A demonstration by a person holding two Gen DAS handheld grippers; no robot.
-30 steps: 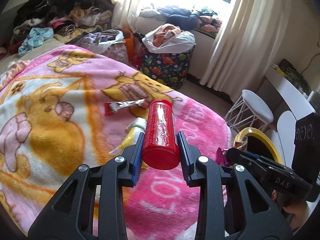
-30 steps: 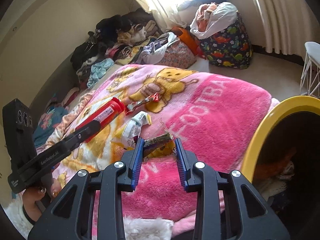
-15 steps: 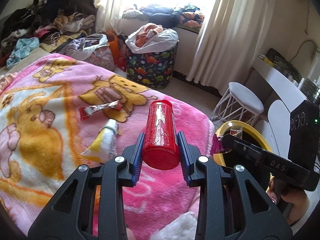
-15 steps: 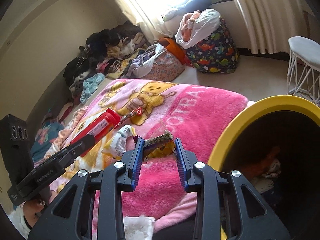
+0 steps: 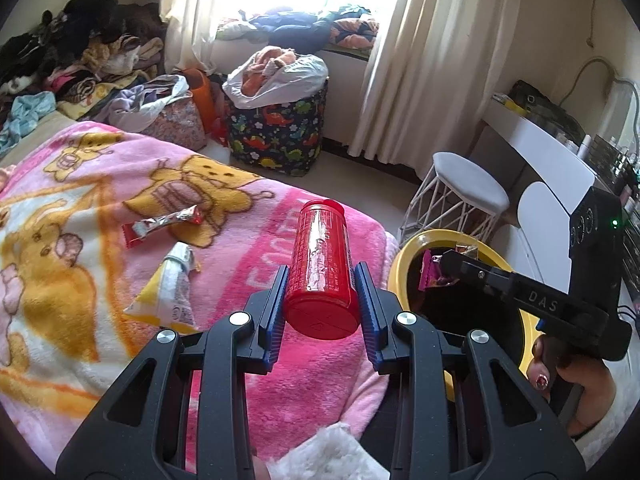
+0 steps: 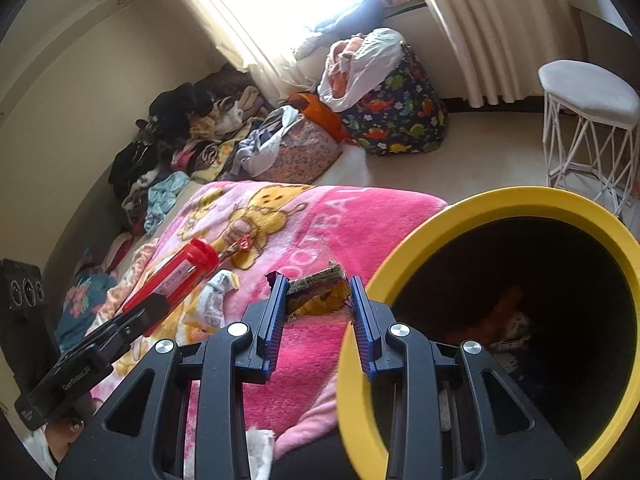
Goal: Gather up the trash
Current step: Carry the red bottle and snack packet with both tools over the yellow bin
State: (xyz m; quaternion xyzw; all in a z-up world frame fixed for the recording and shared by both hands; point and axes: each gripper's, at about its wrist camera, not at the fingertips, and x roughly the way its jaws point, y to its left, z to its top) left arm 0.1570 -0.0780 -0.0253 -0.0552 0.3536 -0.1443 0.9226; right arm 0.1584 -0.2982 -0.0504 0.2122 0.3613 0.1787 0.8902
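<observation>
Cluttered bedroom, pink cartoon blanket (image 5: pixel 224 248) over the bed. Left wrist view: left gripper (image 5: pixel 320 300) pinching a glossy red cylindrical container (image 5: pixel 320 268), base toward the camera, above the blanket's near edge; foil wrapper (image 5: pixel 164 226) and yellow-white packet (image 5: pixel 168 292) lying mid-blanket.

Right wrist view: right gripper (image 6: pixel 319 304) clamped on a crumpled purple-yellow wrapper (image 6: pixel 318 294), just beside the yellow bin (image 6: pixel 472 208) rim. Best carried fully over the dark opening before letting go; light, liable to flutter.

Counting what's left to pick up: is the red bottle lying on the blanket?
No, the red bottle is clamped between the left gripper jaws, lifted above the pink blanket.
</observation>
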